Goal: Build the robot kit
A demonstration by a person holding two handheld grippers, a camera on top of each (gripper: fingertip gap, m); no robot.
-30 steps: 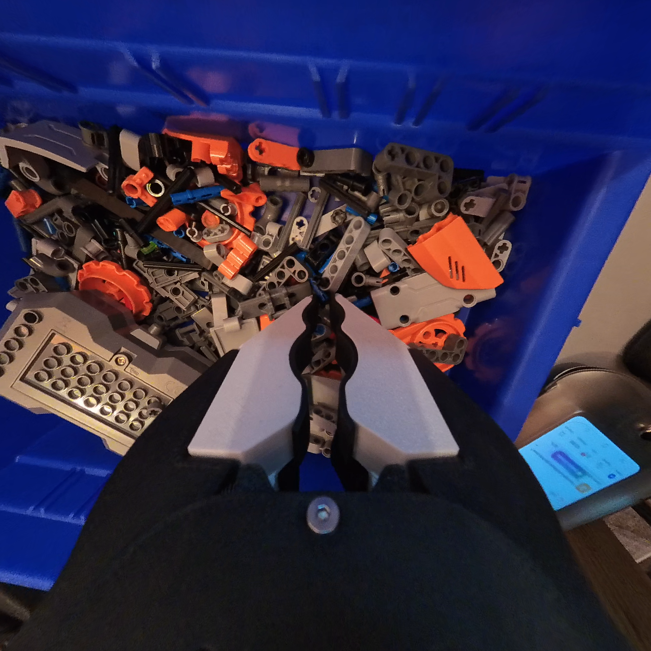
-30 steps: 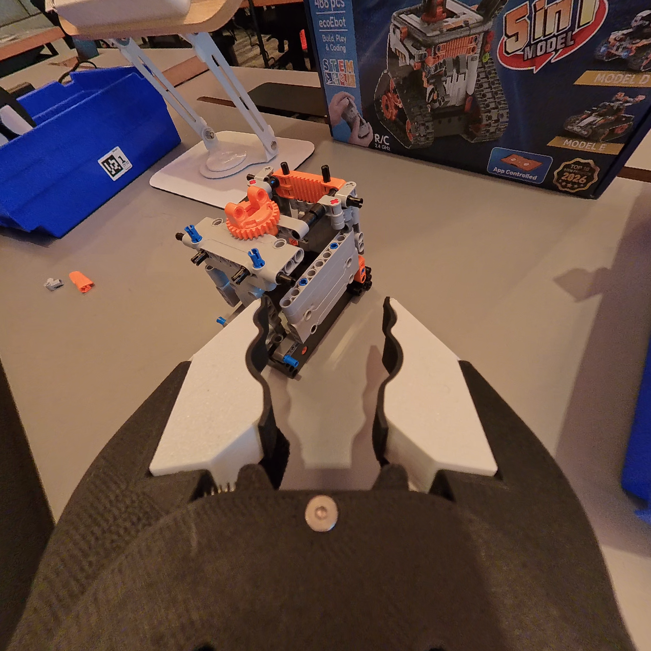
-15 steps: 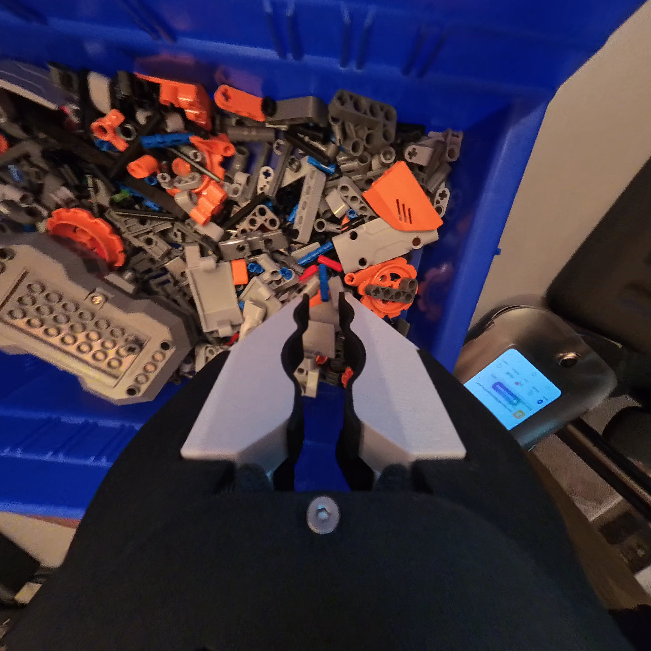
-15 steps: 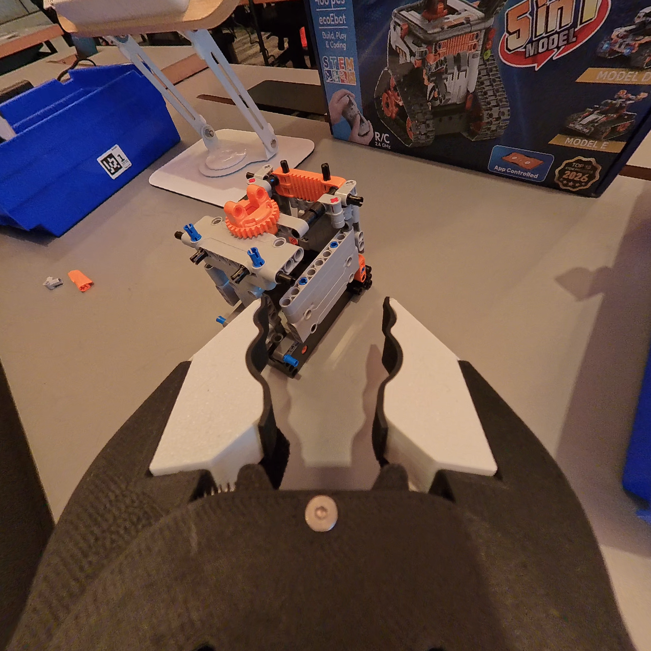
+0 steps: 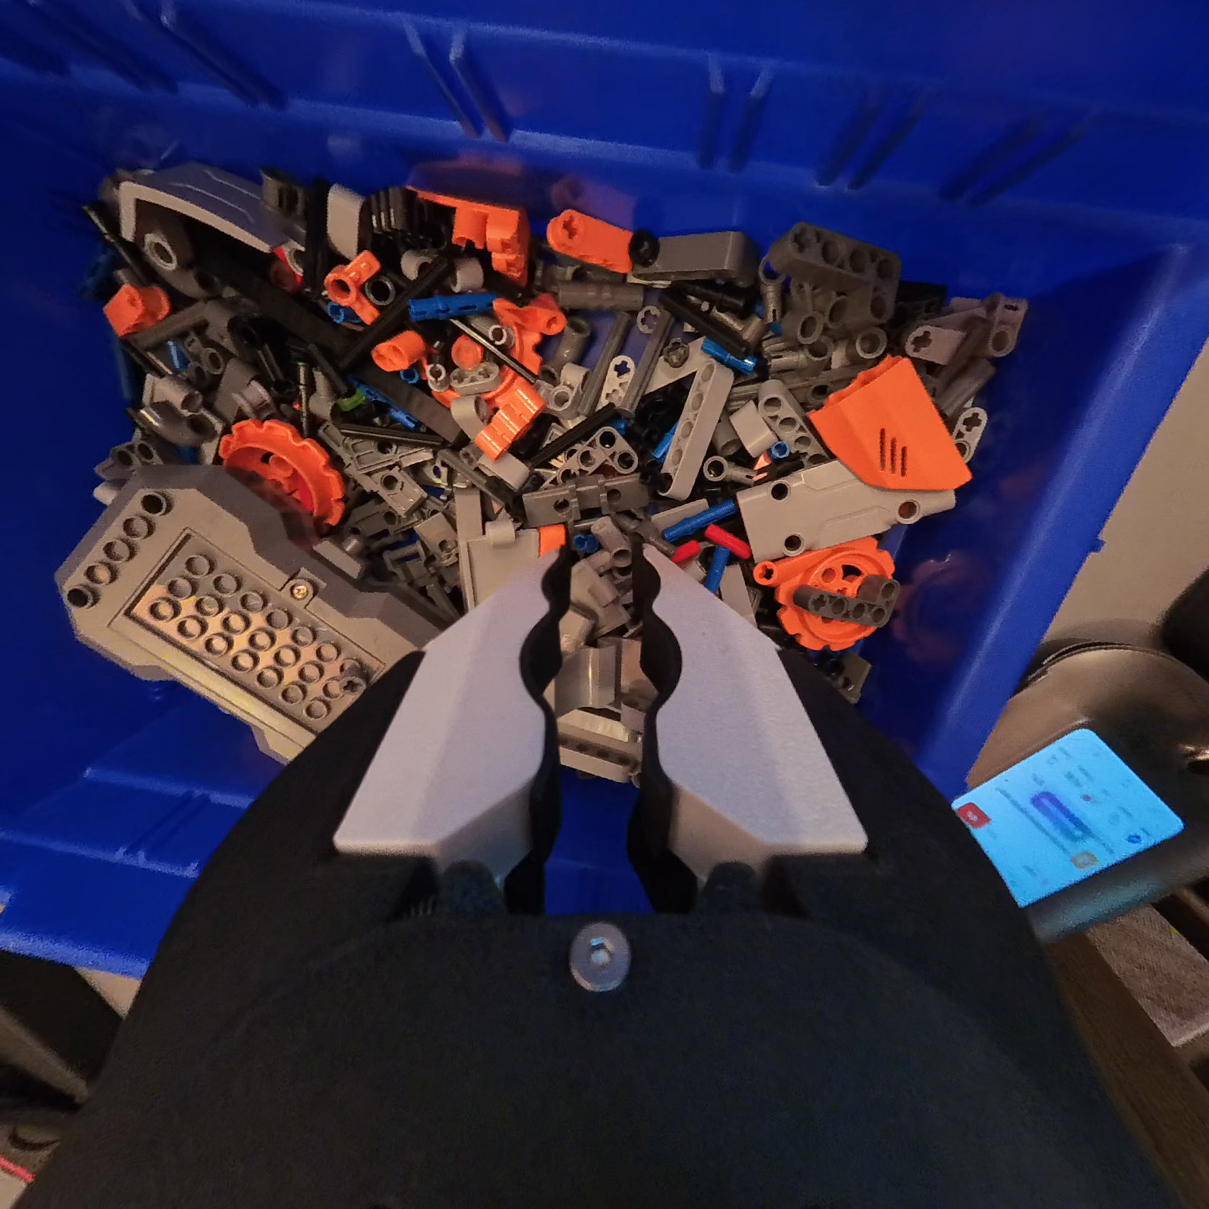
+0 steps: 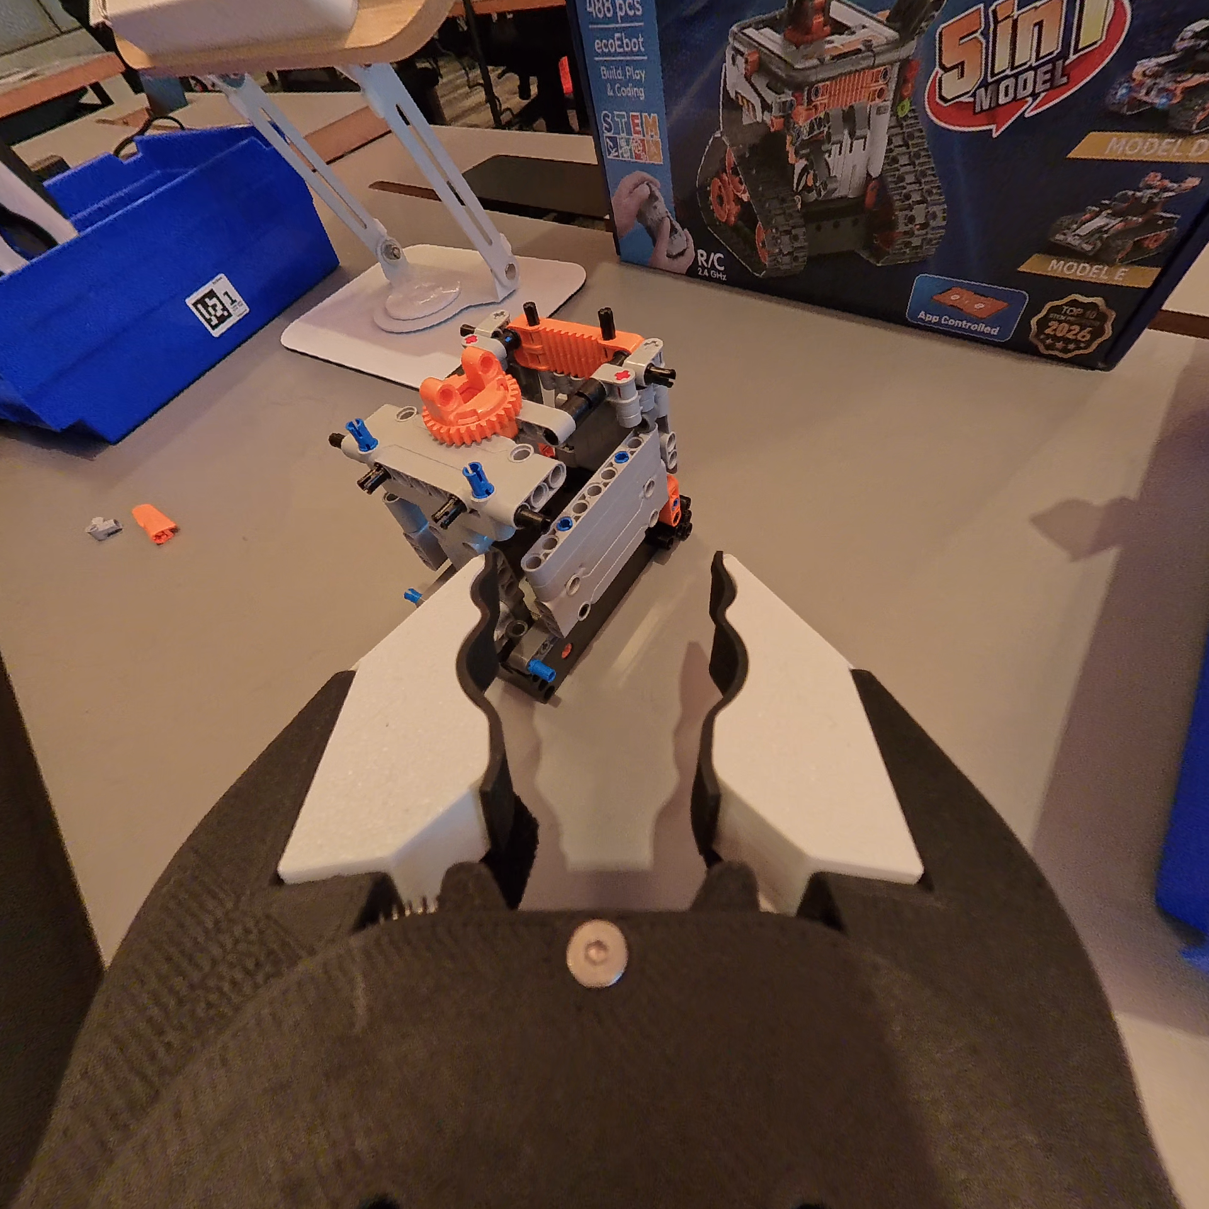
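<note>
- The blue bin (image 5: pixel 654 98) walls in the loose building pieces (image 5: pixel 589 405) on every side; the way in is from above.
- A big grey studded block (image 5: pixel 216 608) fills the bin's left part.
- The left claw (image 5: pixel 598 556), narrowly parted, sits just over the pile.
- On the desk (image 6: pixel 883 523), open room lies right of the half-built model (image 6: pixel 543 471); the model crowds the right claw (image 6: pixel 598 569) on its left.
- A white stand (image 6: pixel 432 288) and printed box (image 6: pixel 916 163) block the far side.

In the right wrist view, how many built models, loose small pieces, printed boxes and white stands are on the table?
Built model: 1
Loose pieces: 2 (orange piece, grey piece)
Printed box: 1
White stand: 1
Total: 5
</note>
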